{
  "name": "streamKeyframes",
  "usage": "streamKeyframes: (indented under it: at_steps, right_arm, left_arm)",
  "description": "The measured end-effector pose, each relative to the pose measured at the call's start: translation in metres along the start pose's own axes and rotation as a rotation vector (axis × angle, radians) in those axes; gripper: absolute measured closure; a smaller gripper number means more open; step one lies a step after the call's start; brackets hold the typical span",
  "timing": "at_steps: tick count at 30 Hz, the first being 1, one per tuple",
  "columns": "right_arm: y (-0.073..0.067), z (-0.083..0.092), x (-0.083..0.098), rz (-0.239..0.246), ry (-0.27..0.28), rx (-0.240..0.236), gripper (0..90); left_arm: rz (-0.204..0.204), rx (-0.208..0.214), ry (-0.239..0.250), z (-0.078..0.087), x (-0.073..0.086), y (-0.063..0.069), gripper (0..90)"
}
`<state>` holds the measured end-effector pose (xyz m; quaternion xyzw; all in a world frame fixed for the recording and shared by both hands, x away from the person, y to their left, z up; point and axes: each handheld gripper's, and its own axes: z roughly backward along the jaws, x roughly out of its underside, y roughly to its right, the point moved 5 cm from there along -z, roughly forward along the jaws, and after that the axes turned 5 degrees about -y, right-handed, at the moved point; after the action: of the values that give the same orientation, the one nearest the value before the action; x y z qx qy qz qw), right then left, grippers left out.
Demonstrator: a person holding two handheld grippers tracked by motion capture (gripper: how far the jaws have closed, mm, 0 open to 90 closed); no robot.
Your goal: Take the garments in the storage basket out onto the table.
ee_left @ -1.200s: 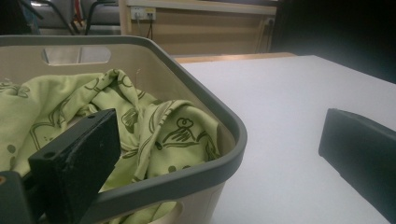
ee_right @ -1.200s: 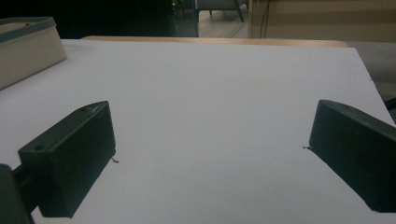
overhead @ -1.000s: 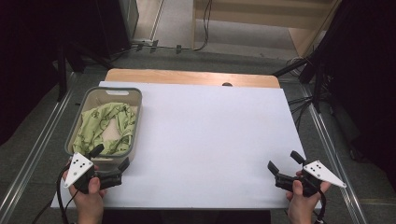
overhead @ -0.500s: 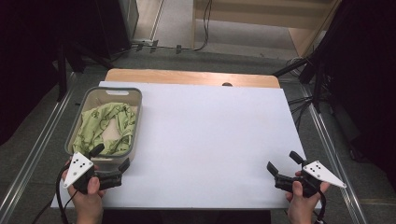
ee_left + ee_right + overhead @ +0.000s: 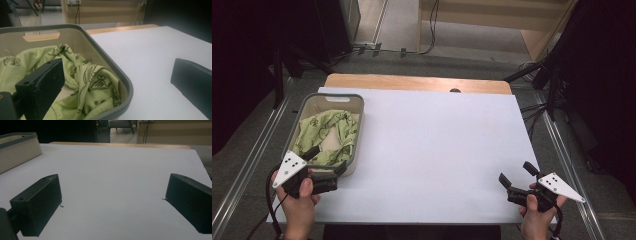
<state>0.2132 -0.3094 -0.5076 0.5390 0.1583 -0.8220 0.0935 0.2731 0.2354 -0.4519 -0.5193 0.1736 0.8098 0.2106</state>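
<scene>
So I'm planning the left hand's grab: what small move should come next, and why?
Probably ease the left gripper forward and down into the bin onto the green cloth. Its jaws stand open astride the bin's near corner, one over the cloth and one outside the rim, gripping nothing.

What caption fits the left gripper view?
Open left gripper straddling the bin rim, green cloth inside.

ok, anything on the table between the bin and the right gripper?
Nothing. In the high view the white table is bare from the grey bin holding the green cloth across to the open right gripper.
</scene>
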Motion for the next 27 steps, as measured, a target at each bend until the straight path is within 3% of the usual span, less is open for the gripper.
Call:
streamKeyframes:
  at_steps: [5, 9, 13, 17, 27]
  right_arm:
    - [0.0, 0.0, -0.001, -0.002, 0.004, -0.003, 0.0]
    - [-0.002, 0.001, -0.002, 0.03, 0.006, 0.021, 0.0]
    - [-0.007, 0.002, -0.003, 0.057, 0.003, 0.016, 0.0]
    - [-0.009, 0.001, -0.003, 0.055, 0.002, 0.015, 0.0]
    - [-0.008, 0.002, -0.002, 0.054, 0.002, 0.014, 0.0]
  left_arm:
    - [0.013, 0.007, -0.029, -0.006, -0.022, -0.007, 0.0]
    - [0.013, 0.01, -0.046, -0.012, -0.033, -0.011, 0.0]
    - [0.046, 0.024, -0.075, -0.018, -0.042, -0.016, 0.0]
    - [0.072, 0.045, -0.106, -0.024, -0.052, -0.02, 0.0]
    - [0.108, 0.054, -0.202, -0.046, -0.066, -0.036, 0.0]
